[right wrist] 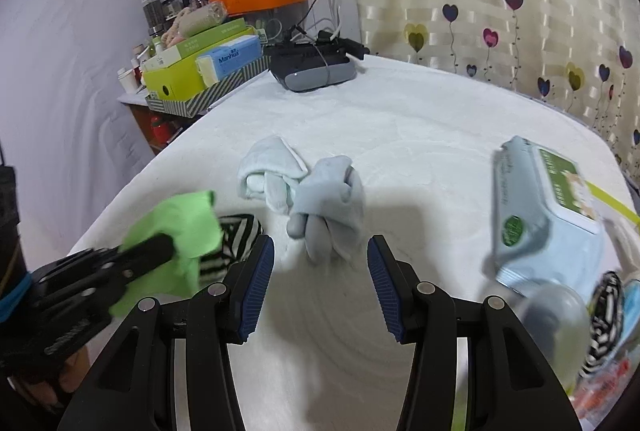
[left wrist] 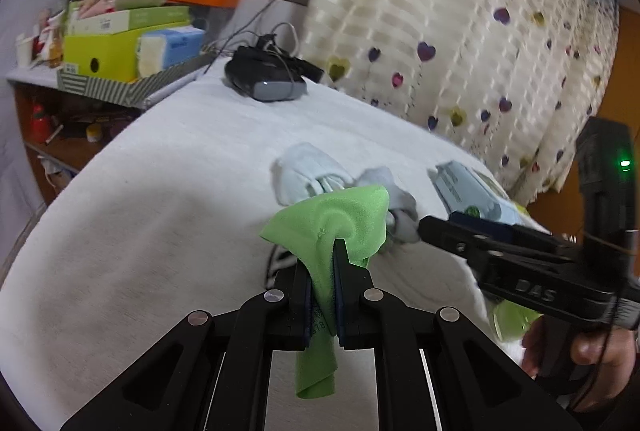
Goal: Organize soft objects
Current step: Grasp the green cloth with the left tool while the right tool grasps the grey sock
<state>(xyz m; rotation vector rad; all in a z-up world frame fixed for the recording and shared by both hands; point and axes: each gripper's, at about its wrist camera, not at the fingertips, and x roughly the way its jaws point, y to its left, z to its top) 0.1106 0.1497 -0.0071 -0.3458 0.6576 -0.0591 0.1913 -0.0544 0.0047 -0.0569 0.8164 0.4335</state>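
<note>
My left gripper (left wrist: 335, 251) is shut on a green cloth (left wrist: 336, 219), which bunches above the pads and hangs below them. The right wrist view shows that same green cloth (right wrist: 176, 231) at the left, lifted over a black-and-white striped sock (right wrist: 236, 239). A grey sock (right wrist: 332, 207) lies crumpled on the white bed cover (right wrist: 400, 119), just beyond my right gripper (right wrist: 321, 251), which is open with nothing between its blue pads (right wrist: 256, 283). A pale blue sock (right wrist: 272, 171) lies beside the grey one. In the left wrist view my right gripper (left wrist: 424, 227) reaches in from the right toward the grey sock (left wrist: 400, 207).
A pack of wet wipes (right wrist: 540, 207) lies at the right, with a striped item (right wrist: 604, 319) and clutter near it. A dark headset (right wrist: 316, 67) with cables sits at the far edge. Stacked boxes (right wrist: 200, 71) fill a side table on the left. A heart-print curtain (right wrist: 500, 11) hangs behind.
</note>
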